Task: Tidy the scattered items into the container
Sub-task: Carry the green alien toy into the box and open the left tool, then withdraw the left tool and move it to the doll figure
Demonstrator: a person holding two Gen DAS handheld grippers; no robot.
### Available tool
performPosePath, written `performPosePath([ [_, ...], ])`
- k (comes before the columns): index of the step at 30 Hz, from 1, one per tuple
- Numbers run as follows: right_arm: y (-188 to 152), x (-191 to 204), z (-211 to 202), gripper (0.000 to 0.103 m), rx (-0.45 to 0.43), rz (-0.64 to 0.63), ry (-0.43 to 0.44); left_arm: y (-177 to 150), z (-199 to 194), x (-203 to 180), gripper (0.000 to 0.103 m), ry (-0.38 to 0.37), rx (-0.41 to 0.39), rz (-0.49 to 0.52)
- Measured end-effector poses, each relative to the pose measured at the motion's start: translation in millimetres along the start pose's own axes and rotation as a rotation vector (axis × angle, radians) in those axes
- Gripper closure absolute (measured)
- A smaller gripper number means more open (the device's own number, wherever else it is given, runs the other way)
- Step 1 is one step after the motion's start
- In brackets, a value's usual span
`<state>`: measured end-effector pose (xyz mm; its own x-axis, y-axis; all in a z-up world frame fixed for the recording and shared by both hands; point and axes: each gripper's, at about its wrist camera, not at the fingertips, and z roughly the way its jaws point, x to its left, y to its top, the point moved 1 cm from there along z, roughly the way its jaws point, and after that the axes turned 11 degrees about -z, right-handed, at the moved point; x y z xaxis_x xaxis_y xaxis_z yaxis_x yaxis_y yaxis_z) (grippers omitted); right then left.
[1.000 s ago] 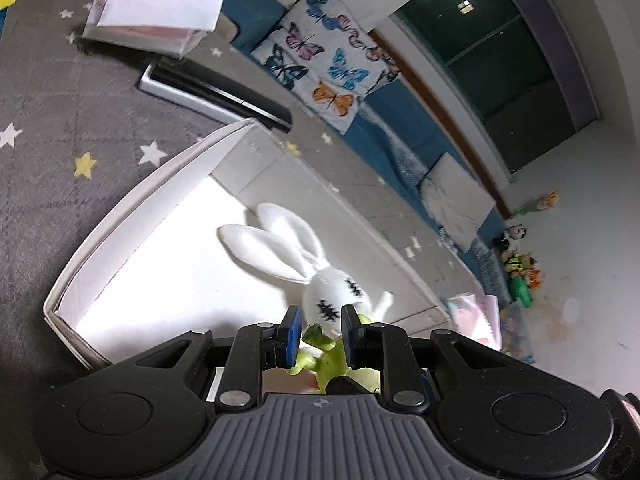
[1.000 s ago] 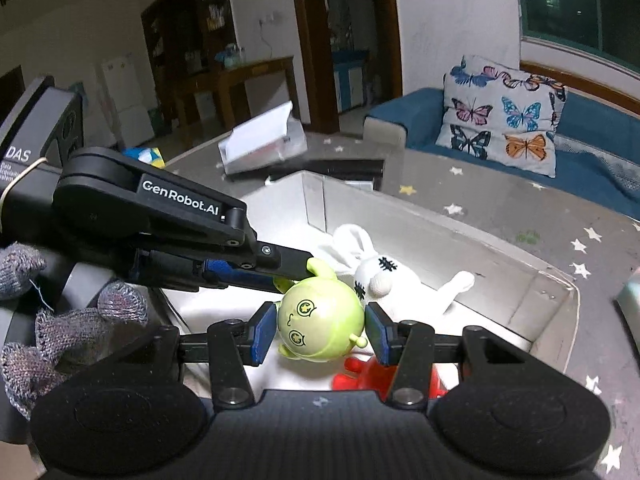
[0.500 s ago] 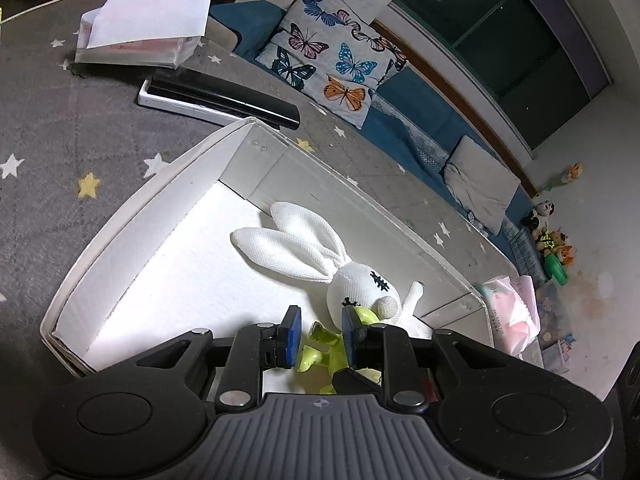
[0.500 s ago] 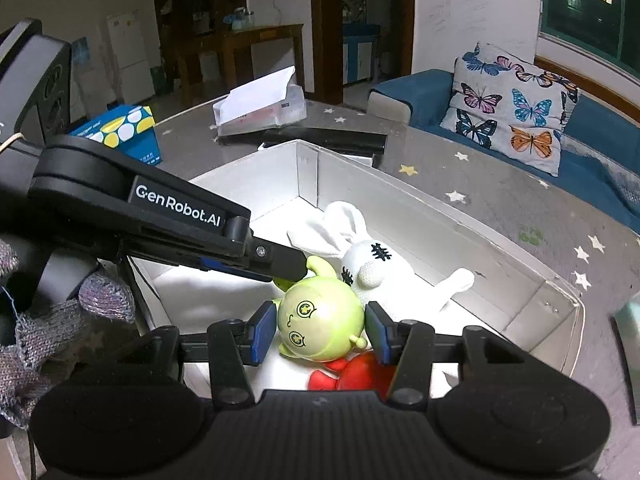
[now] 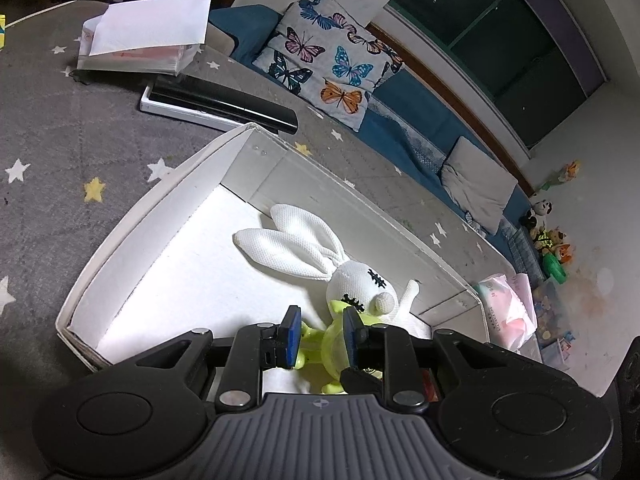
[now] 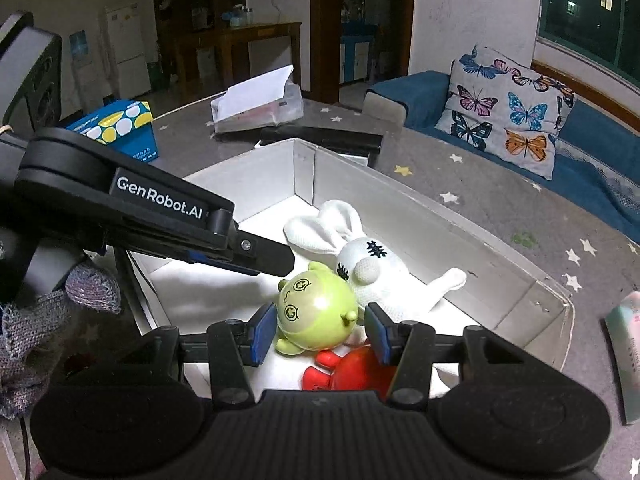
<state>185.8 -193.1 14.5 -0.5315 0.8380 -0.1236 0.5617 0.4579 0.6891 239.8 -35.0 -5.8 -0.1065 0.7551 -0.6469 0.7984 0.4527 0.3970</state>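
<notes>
Crowding the green toy point(image 6: 316, 312): white rabbit point(image 6: 372, 268), red toy point(image 6: 352, 372).

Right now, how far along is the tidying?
Done: the white bunny and red toy lie in the box. In hand: the green toy is inside the box, between the jaws of the left gripper and right gripper; grip unclear. Left: possibly the pink packet beside the box.

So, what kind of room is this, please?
Most likely a home living room: a blue sofa with a butterfly-print cushion, a wooden side table by the doorway, and small toys on the floor.
</notes>
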Motion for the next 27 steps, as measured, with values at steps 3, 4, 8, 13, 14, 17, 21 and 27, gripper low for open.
performPosePath([
  [3, -1, 0, -5, 0.054, -0.012, 0.002, -0.004, -1, -3, 0, 0.078, -0.002, -0.005, 0.000],
  [4, -1, 1, -7, 0.054, -0.018, 0.001, -0.010, -1, -4, 0, 0.078, -0.003, -0.006, 0.002],
  [8, -3, 3, -19, 0.053, -0.049, 0.009, -0.022, -4, -11, -1, 0.078, -0.014, -0.011, 0.005],
  [13, -8, 9, -38, 0.053, -0.097, 0.025, -0.031, -11, -24, -2, 0.078, -0.034, -0.022, 0.010],
  [14, -9, 11, -42, 0.052, -0.105, 0.026, -0.032, -12, -27, -2, 0.078, -0.038, -0.024, 0.012],
  [17, -13, 16, -52, 0.048, -0.125, 0.038, -0.028, -19, -36, -4, 0.078, -0.046, -0.032, 0.024],
  [21, -19, 23, -64, 0.042, -0.150, 0.053, -0.032, -27, -49, -7, 0.078, -0.055, -0.046, 0.047],
  [27, -27, 34, -82, 0.039, -0.177, 0.079, -0.032, -43, -68, -10, 0.078, -0.062, -0.064, 0.082],
])
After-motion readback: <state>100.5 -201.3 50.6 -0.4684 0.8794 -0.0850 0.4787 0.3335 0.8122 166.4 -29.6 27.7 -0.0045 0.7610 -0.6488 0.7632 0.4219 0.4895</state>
